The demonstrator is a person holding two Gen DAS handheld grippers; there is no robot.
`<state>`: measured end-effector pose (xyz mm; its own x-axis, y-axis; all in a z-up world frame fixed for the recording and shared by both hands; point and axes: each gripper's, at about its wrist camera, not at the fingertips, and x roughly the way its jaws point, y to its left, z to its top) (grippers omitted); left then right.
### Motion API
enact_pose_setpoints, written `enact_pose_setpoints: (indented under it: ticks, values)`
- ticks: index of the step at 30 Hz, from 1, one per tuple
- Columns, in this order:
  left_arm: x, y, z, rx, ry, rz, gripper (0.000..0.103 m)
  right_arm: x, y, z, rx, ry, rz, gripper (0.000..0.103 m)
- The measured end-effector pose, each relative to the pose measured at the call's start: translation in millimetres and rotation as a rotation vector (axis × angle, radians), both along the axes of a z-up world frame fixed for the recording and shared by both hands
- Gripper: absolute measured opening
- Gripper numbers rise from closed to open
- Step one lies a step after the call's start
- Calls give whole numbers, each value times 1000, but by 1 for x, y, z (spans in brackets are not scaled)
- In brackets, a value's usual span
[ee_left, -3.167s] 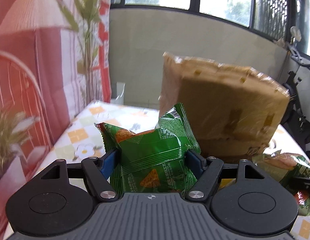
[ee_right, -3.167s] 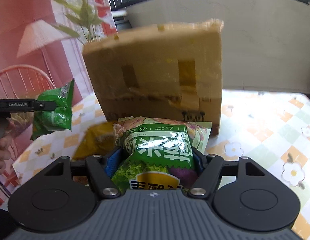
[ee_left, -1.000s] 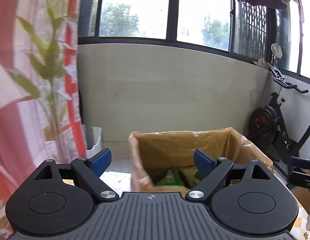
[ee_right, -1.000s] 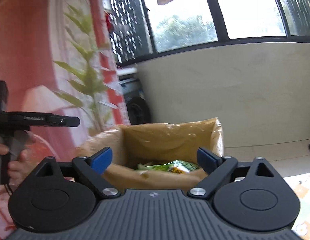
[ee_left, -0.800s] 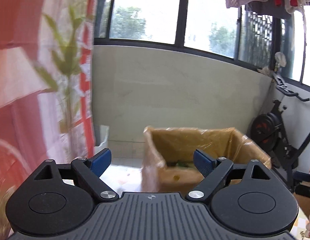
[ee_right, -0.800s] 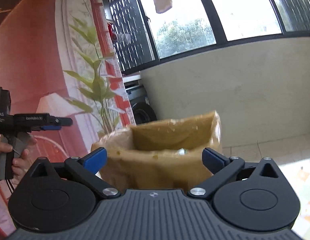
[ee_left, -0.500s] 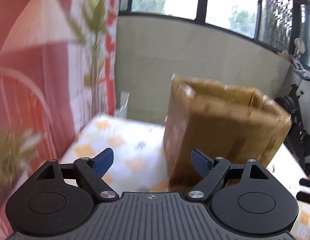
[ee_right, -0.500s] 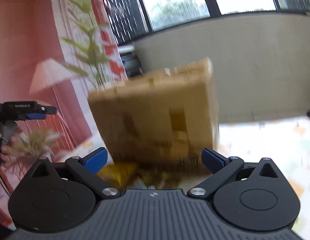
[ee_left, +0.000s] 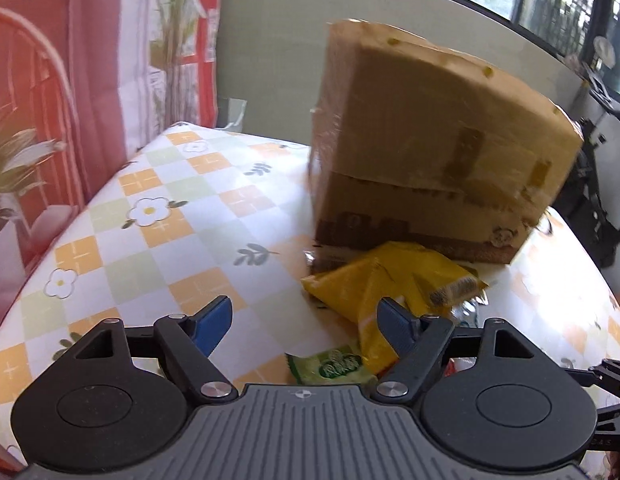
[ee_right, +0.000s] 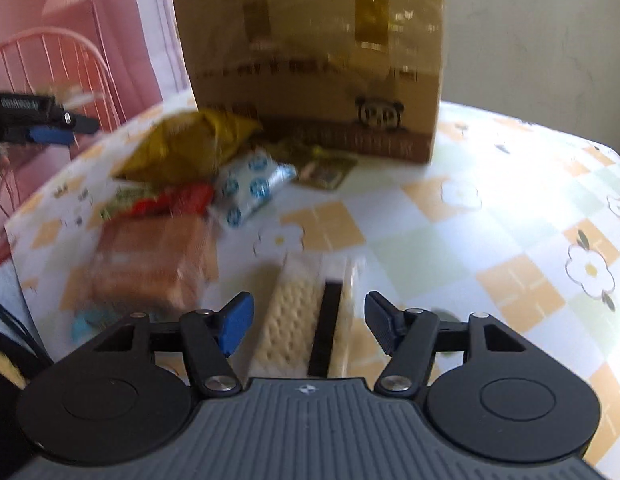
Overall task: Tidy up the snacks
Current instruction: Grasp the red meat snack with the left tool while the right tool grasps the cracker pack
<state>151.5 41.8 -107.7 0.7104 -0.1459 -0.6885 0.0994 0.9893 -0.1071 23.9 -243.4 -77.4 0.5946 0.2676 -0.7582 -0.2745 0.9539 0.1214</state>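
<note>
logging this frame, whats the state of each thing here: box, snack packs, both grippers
cardboard box: upright on the table, top out of view
yellow bag: lying against the box's base
cracker pack: flat, between the right jaws, untouched
blue-dotted pack: lying flat
left gripper: open, closing, empty
right gripper: open, closing

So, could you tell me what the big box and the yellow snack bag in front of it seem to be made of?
The big box looks like brown corrugated cardboard, matte, with glossy tape patches and printed lettering along its base. The yellow snack bag appears to be thin plastic or foil film: it is crumpled, faintly shiny, and has a crimped seal at one end.
</note>
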Motion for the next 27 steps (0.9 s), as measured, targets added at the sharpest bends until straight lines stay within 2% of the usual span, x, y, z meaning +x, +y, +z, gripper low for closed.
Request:
enact_pose_setpoints:
  ticks: [5,8,11,15,17,21,27]
  values:
    - [-1,-9,-13,-3,23,-51,74,1,0,-5,-4,-2,12,51]
    - [-4,-11,-21,-34,53,-64,73,16,1,-7,-29,-2,39,50]
    - [-5,-13,-25,-41,67,-75,70,35,-2,-10,-31,-8,16,49]
    - [-5,-19,-32,-79,96,-102,70,51,-3,-17,-42,-53,23,49]
    - [-6,-24,-33,-103,107,-129,70,52,0,-21,-69,-91,33,49]
    - [-6,-36,-40,-101,131,-167,71,45,-1,-26,-57,-140,10,49]
    - [-2,-41,-52,-125,187,-166,76,44,-2,-27,-51,-152,8,49]
